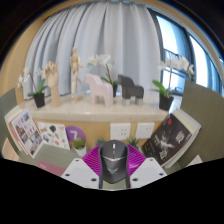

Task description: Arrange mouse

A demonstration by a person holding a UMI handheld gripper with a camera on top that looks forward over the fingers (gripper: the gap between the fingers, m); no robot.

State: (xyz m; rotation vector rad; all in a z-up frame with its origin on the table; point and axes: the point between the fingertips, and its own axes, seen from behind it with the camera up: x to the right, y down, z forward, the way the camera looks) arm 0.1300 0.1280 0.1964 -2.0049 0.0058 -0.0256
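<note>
My claw (113, 172) has the mouse (113, 158) squeezed between both pads, its long axis running straight ahead along the fingers, lifted off the surface (120, 128), nose toward the horse figurines (115, 88).

Pale shelf (100, 108), horse figurines (115, 88), potted orchids (166, 100)

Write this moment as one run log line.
tongs: shut on mouse | mouse: held above table | ahead: shelf with horses
</note>
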